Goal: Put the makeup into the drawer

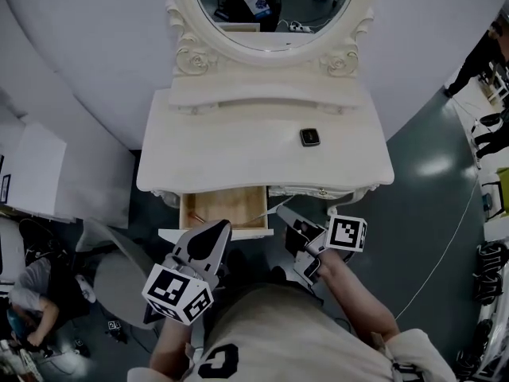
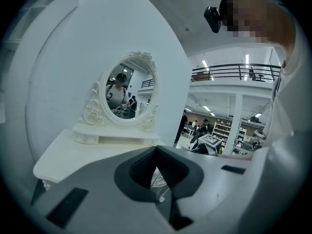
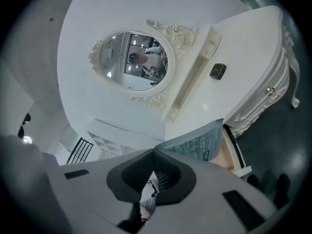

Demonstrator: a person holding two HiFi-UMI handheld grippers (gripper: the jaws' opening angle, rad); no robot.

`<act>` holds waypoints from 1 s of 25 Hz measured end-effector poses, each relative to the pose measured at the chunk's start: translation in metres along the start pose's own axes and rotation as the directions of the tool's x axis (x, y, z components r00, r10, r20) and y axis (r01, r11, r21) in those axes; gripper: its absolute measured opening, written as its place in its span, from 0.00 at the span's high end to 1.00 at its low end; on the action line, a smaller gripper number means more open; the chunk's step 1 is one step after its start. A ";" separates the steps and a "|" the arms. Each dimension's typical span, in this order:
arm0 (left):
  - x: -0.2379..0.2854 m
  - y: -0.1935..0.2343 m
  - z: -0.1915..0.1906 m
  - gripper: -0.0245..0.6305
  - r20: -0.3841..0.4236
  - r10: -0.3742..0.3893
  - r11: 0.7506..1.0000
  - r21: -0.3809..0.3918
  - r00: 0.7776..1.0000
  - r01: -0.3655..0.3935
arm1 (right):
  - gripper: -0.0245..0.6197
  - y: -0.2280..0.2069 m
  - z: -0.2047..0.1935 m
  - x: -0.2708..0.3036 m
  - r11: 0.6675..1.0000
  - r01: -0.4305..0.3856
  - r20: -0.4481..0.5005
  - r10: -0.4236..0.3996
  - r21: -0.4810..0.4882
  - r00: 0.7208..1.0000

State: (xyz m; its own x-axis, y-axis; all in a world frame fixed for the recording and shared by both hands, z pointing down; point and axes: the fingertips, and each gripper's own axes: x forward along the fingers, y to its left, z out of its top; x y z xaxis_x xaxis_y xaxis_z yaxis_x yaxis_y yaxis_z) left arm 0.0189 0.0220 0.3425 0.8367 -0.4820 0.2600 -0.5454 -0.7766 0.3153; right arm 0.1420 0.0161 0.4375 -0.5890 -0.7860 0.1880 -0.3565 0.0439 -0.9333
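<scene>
White vanity table (image 1: 238, 153), left drawer (image 1: 227, 207) pulled open. The right claw (image 3: 155, 152) pinches a printed makeup sachet (image 3: 197, 143) that juts forward. The drawer lies just to its left. The left claw (image 2: 156, 152), pressed together and empty, hovers over the drawer's front.

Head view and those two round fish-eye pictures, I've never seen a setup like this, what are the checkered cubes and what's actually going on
There is no robot. A person holds a hand-held gripper in each hand, and the marker cubes are part of those tools. The head view comes from a camera on the person's head, looking down on a white dressing table with an oval mirror. The other two pictures come from cameras on the grippers. One small dark case lies on the tabletop, and the left drawer is open. The right hand-held gripper is shut on a flat printed packet. The left hand-held gripper is shut and empty.
</scene>
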 end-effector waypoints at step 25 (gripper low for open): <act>-0.100 0.106 -0.008 0.88 0.057 0.225 0.973 -0.058 0.973 -0.222 | 0.92 -0.003 -0.076 0.095 0.982 0.067 -0.154 -0.039 0.179 0.987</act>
State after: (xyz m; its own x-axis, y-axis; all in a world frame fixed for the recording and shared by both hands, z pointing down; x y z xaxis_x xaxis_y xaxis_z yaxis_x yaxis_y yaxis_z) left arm -0.1226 -0.0092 0.3569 0.6939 -0.6668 0.2719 -0.7194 -0.6255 0.3020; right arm 0.0321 -0.0124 0.4818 -0.6790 -0.6830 0.2692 -0.2598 -0.1194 -0.9583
